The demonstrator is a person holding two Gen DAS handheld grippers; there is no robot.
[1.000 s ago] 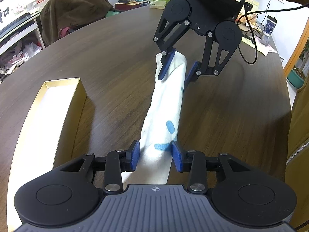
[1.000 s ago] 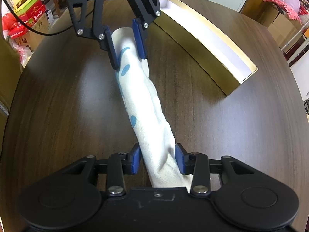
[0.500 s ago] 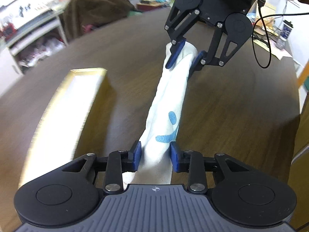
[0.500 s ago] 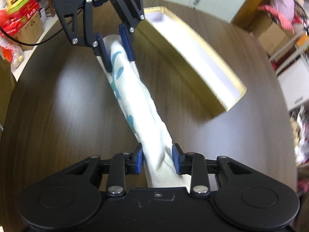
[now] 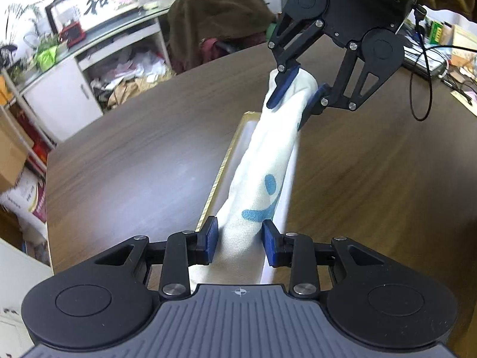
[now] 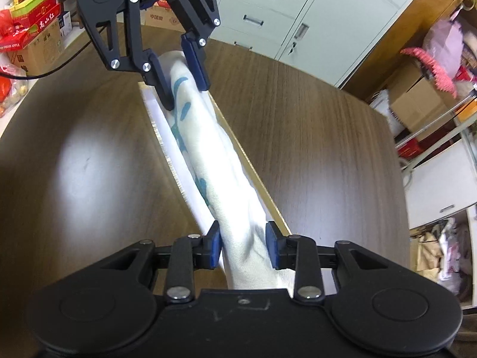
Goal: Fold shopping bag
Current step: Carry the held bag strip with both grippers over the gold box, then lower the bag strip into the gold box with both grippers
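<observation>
Left wrist view: we hold one rolled white shopping bag with blue print, stretched between our two grippers above one long gold-edged box on the dark wooden table. The left gripper is clamped on the near end of the roll; the right gripper pinches the far end, as the right wrist view confirms from the other side. We judge the two-ended grip keeps the roll taut and straight so it does not unroll, and it lies lengthwise along the box, which suggests lowering it inside comes next. The bag hangs above the white interior; whether it touches the lining we cannot tell. Count: one bag, one box, two grippers, both gripping cloth. The roll seems aligned between the box walls.
</observation>
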